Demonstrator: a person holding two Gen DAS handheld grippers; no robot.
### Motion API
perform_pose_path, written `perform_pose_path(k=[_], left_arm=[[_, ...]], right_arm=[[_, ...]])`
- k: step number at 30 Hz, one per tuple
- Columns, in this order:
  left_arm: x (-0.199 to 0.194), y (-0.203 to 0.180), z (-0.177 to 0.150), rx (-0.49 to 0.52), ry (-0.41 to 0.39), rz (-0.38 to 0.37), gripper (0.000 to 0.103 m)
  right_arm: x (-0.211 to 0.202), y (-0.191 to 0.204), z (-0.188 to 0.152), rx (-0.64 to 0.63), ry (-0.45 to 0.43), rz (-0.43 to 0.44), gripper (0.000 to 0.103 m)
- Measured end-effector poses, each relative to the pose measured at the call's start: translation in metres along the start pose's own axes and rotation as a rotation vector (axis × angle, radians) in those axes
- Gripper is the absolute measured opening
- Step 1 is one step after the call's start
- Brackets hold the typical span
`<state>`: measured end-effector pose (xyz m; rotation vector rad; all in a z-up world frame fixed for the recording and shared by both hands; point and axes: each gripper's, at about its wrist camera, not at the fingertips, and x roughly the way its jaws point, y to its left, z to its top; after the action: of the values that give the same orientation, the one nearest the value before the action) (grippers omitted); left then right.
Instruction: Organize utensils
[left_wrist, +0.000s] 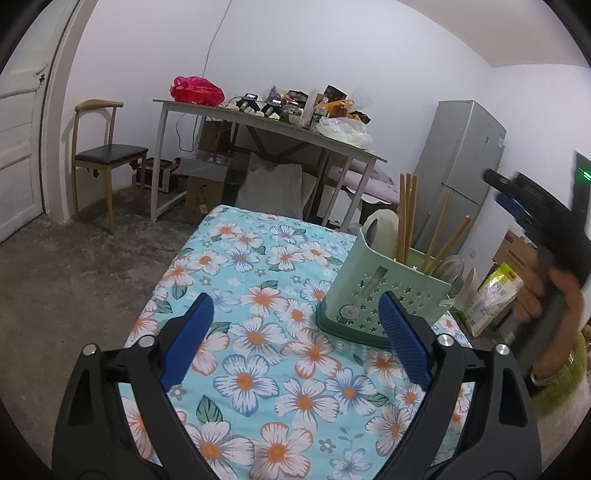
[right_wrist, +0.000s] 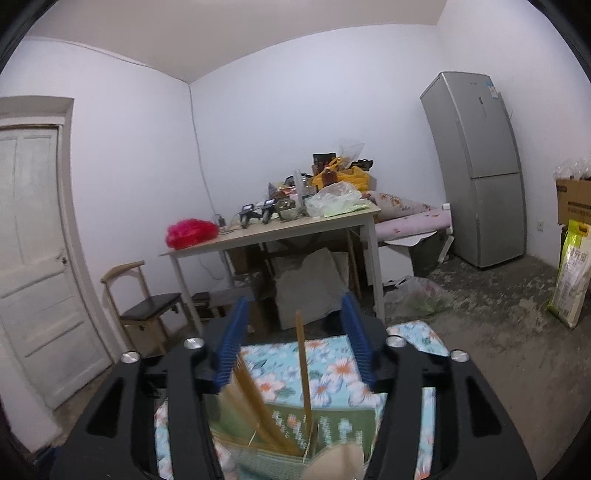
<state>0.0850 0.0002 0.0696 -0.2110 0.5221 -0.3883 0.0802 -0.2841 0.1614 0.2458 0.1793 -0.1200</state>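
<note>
The holder, a pale green perforated caddy, stands near the right edge of the flowered table, towards its far end. Chopsticks stand in it, some upright, some leaning, with a spoon's pale bowl beside them. The right gripper hangs just above the holder, jaws apart; one chopstick rises between them, touching neither pad, so it looks just let go. The left gripper hovers low over the cloth beside the holder, spread wide and empty. The step in hand appears to be dropping chopsticks in. No loose utensil shows on the cloth, so next the right gripper should lift clear without snagging the sticks.
</note>
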Motion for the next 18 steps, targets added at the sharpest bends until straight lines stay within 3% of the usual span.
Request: perform_pose_path(k=[4, 7, 13, 18], left_arm=[[-0.006, -0.013, 0.001, 0.028, 0.003, 0.047, 0.093], [-0.006, -0.025, -0.001, 0.062, 0.017, 0.087, 0.095], [-0.003, -0.044, -0.008, 0.110, 0.046, 0.156, 0.095], [-0.002, -0.049, -0.013, 0.109, 0.075, 0.218, 0.095]], right_arm=[[-0.035, 0.003, -0.021, -0.042, 0.071, 0.038, 0.085], [-0.053, 0.011, -0.046, -0.111, 0.145, 0.011, 0.096], [-0.066, 0.028, -0.096, -0.241, 0.316, -0.115, 0.097], [-0.065, 0.030, -0.116, -0.219, 0.412, -0.174, 0.097]])
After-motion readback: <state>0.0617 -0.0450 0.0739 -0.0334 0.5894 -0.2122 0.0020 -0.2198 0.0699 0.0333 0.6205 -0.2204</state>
